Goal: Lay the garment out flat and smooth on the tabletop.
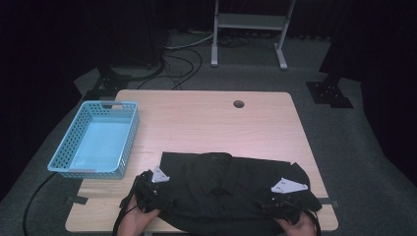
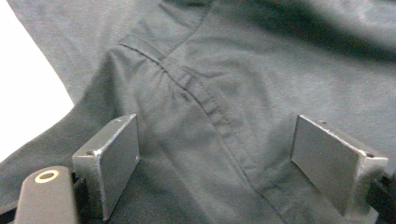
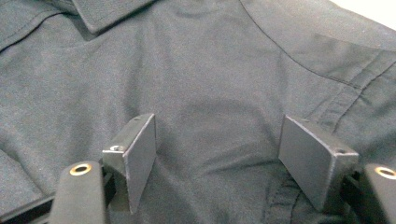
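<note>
A black shirt (image 1: 226, 189) lies spread over the near half of the wooden table (image 1: 206, 118), its lower edge hanging past the front. My left gripper (image 1: 150, 191) sits at the shirt's left edge and my right gripper (image 1: 285, 204) at its right side, each held by a hand. In the left gripper view the left gripper (image 2: 215, 163) is open just above the dark fabric (image 2: 224, 70), over a stitched seam. In the right gripper view the right gripper (image 3: 217, 161) is open over the cloth (image 3: 196, 70) below the collar, nothing pinched between the pads.
A light blue plastic basket (image 1: 96, 140) with nothing in it stands at the table's left edge. A round cable hole (image 1: 239, 103) is near the far edge. Beyond the table are a white metal frame (image 1: 251, 29), cables and stand feet on the grey floor.
</note>
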